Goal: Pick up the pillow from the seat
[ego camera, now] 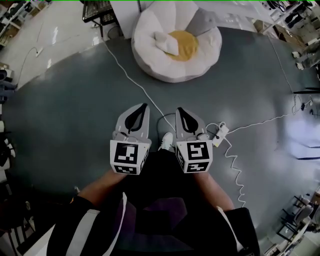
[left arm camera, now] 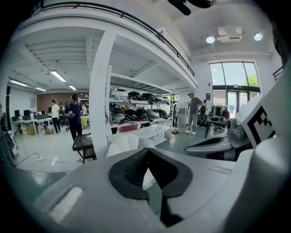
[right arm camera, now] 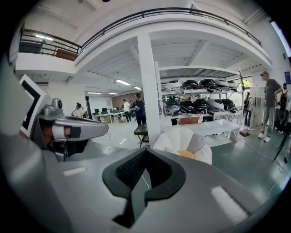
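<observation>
A white flower-shaped seat [ego camera: 150, 60] with a yellow centre [ego camera: 186, 46] lies on the grey floor ahead. A small white pillow [ego camera: 166, 44] rests on it, left of the yellow centre. My left gripper [ego camera: 144, 106] and right gripper [ego camera: 180, 110] are held side by side close to my body, well short of the seat. Both are shut with nothing between the jaws. The seat [right arm camera: 182, 139] shows beyond the tip of the right gripper [right arm camera: 145, 150] in the right gripper view. In the left gripper view the seat [left arm camera: 125, 143] sits just past the left gripper [left arm camera: 146, 151].
A white cable [ego camera: 135, 82] runs across the floor from the seat's left toward a power strip [ego camera: 220, 134] by my feet. A black wire cart [ego camera: 97, 12] and a white column [right arm camera: 150, 91] stand behind the seat. People and shelves are farther back.
</observation>
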A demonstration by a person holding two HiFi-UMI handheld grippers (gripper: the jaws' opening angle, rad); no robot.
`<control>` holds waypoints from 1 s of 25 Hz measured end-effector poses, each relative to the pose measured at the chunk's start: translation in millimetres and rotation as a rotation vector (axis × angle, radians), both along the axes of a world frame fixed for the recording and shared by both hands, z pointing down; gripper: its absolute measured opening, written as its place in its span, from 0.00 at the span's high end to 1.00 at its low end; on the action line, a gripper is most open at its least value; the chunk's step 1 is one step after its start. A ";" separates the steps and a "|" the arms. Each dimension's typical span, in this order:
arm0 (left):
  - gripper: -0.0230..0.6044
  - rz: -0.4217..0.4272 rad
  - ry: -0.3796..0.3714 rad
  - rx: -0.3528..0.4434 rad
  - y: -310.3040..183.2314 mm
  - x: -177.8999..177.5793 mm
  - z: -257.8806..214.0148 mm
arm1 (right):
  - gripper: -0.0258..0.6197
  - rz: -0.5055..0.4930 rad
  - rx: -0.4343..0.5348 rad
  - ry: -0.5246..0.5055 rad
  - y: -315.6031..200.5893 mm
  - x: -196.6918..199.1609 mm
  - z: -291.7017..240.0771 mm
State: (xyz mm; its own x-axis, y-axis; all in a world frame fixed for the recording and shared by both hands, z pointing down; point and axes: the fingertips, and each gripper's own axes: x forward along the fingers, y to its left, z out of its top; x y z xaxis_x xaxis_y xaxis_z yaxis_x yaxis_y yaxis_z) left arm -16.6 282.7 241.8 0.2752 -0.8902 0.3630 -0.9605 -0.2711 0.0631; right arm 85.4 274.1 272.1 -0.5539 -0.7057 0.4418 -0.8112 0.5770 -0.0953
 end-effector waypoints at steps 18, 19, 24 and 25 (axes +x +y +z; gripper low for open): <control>0.96 0.009 0.001 0.009 -62.5 36.0 0.2 | 0.96 0.010 0.012 0.007 -61.6 35.0 4.4; 0.96 0.017 0.004 0.011 -68.0 36.8 0.8 | 0.96 0.017 0.013 0.009 -66.9 35.7 4.8; 0.96 0.044 0.011 0.004 -103.9 32.2 4.8 | 0.96 0.041 0.007 0.021 -96.8 32.1 7.3; 0.96 0.049 0.012 0.002 -112.5 30.7 6.7 | 0.96 0.046 0.004 0.022 -103.9 30.7 9.5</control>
